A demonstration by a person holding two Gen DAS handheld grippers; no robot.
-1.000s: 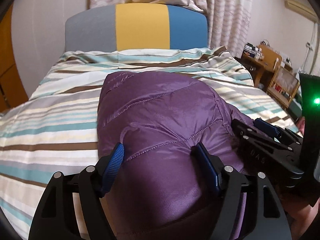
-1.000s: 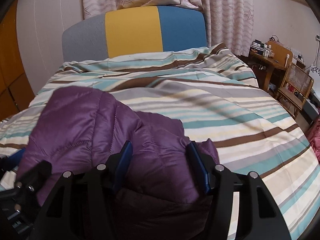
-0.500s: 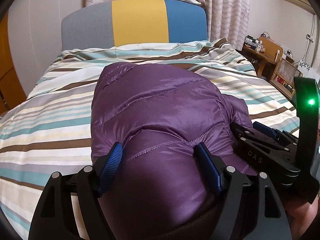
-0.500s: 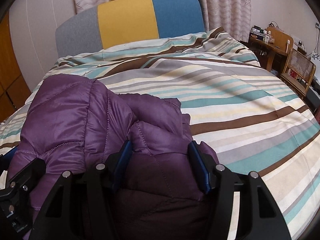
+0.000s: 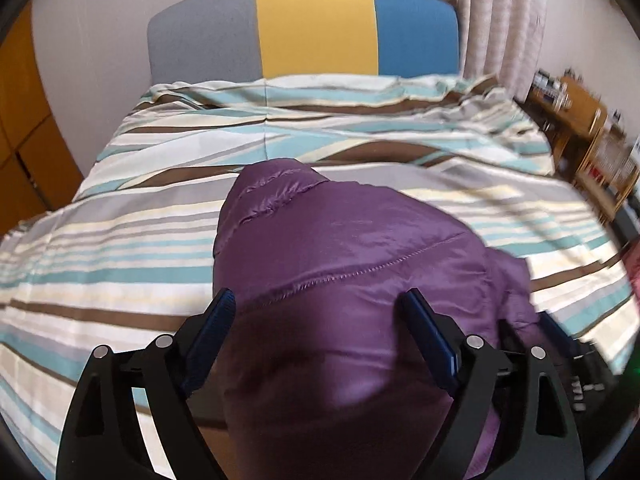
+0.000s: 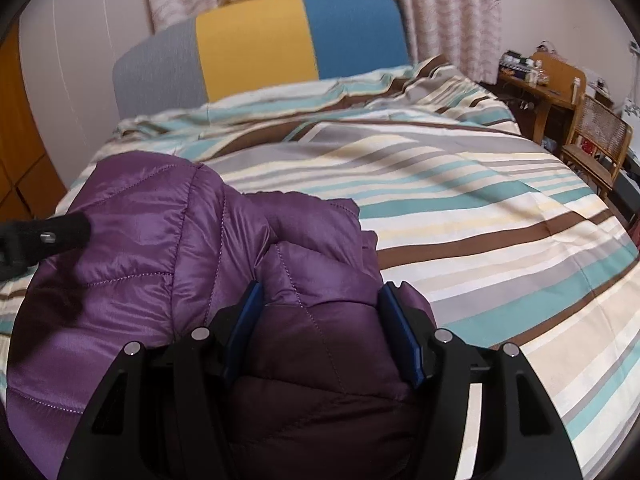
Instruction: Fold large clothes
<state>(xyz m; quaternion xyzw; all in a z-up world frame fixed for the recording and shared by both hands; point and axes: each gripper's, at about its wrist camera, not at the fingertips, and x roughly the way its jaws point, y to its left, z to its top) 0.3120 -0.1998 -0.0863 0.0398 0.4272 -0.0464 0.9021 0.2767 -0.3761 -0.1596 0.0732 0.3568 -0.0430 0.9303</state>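
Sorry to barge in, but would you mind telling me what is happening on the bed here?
A person is folding a purple puffer jacket on the striped duvet, working a claw in each hand. The left claw and the right claw both straddle bunched jacket fabric, and the jaws of both are opening, so the bundle seems to be being let go.

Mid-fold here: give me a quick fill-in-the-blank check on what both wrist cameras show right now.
1. The quilted jacket is ____ in colour.
2. It lies on a ____ bedspread.
3. The headboard has a grey, a ____ and a blue panel.
4. Jacket fabric sits between the right gripper fingers and the ____ gripper fingers.

Missing: purple; striped; yellow; left
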